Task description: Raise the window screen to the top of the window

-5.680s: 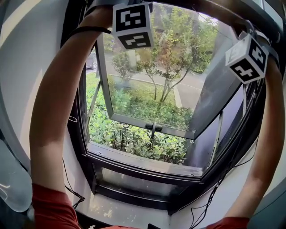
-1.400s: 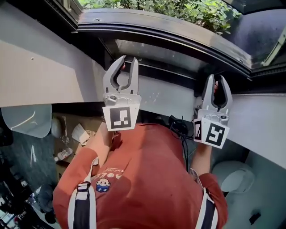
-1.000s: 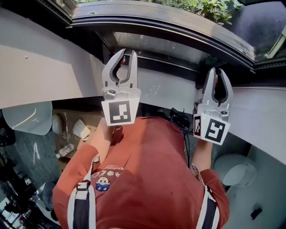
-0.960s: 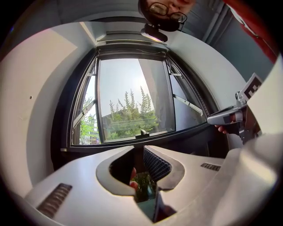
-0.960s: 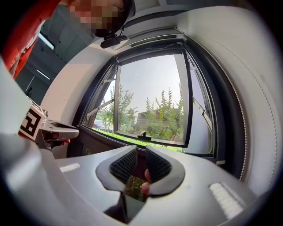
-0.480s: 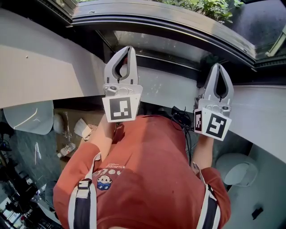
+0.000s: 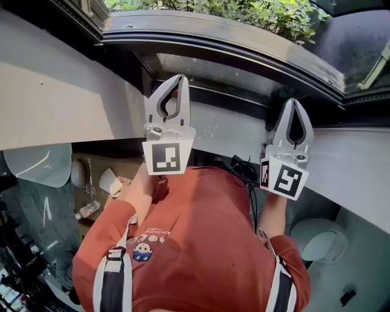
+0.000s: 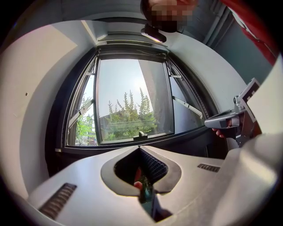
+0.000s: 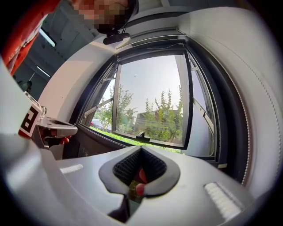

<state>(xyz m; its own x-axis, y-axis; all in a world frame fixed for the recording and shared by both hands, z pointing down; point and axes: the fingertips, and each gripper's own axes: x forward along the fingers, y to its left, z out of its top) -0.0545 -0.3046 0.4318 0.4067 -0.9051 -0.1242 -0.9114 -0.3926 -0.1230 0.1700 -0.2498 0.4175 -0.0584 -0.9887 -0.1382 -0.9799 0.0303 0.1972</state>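
Note:
The window [image 8: 132, 101] has a dark frame, and its glass pane [image 9: 152, 101] is swung outward with a handle at its lower edge. A dark bar [image 8: 132, 44] runs along the top of the opening; I see no mesh across the opening. In the head view both grippers are held in front of the person's red shirt, pointing at the wall below the sill [image 7: 231, 46]. My left gripper [image 7: 177, 82] is shut with nothing in it, tips together [image 8: 140, 148]. My right gripper [image 7: 294, 105] is likewise shut and empty [image 9: 141, 148]. Neither touches the window.
Green shrubs [image 7: 262, 12] grow outside below the sill. Black cables [image 7: 244, 170] hang by the wall between the hands. A cardboard box with loose items [image 7: 103, 180] sits on the floor at the left. Pale rounded shapes lie at the left [image 7: 36, 164] and right [image 7: 320, 237].
Both grippers' jaws stood apart a second ago and have closed. The hands have stayed in front of the torso. Several seconds earlier both arms were raised to the window's top.

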